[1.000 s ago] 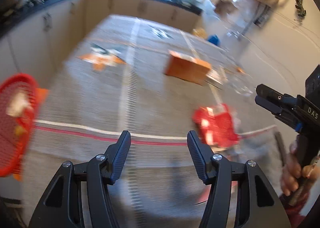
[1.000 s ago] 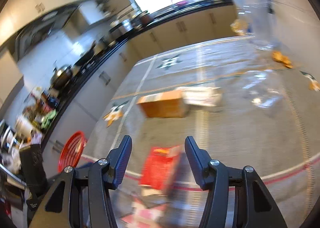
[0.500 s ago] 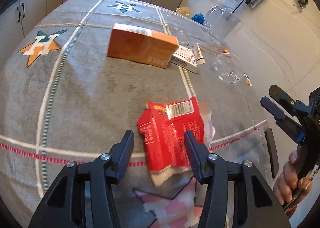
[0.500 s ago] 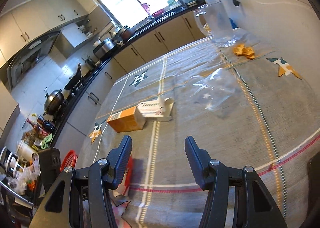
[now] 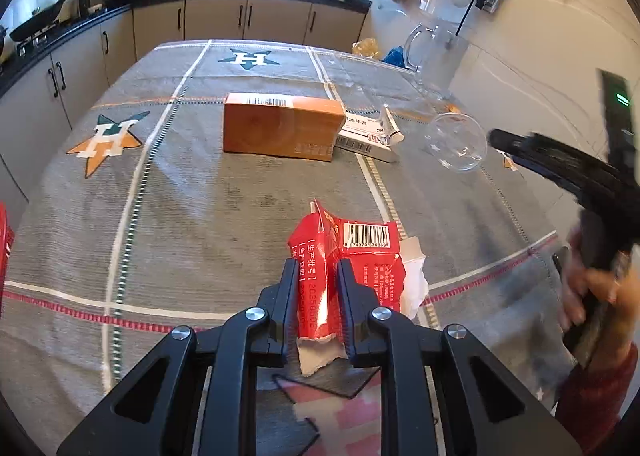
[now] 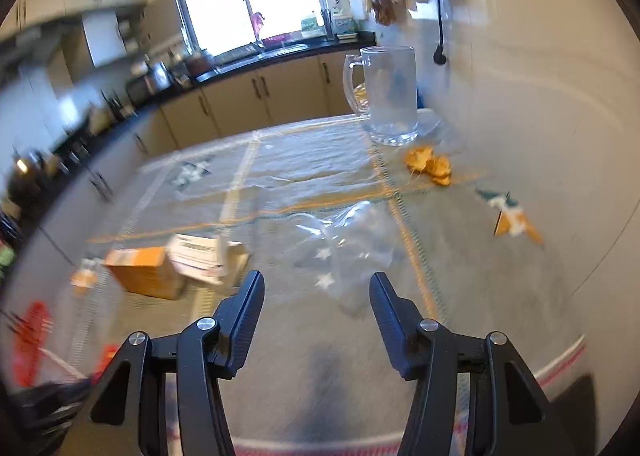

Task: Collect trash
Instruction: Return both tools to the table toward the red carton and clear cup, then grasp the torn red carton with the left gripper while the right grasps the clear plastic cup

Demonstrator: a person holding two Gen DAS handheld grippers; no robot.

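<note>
Left tool: the left tool (image 5: 318,292) sits low centre in its own view, its two black fingers pinched in on a fold of the red wrapper (image 5: 352,256), with only that pleat between them.
Red wrapper: thin, crinkled printed foil with a barcode and a torn white inner edge; it lies on the worktop (image 5: 180,224) just ahead of the tool, long axis running away up the frame, its near end caught in the grip.
Key relation: the red basket (image 5: 4,232) shows only as a sliver at the far left edge of that view, so I judge the carry goes leftward, well apart from the wrapper.
Right tool: the right tool (image 6: 316,296) hangs with its fingers spread wide and nothing between them, low centre in its own blurred view.
Plastic cup: a clear, flimsy plastic cup (image 6: 352,248) lies on its side just beyond the right tool's tips, nearer to that hand than to the left.
Other trash: a stiff orange box (image 5: 280,126) and a white carton (image 5: 370,134) touch each other mid-frame.
Worktop: grey woven cloth, striped, with star emblems.
</note>
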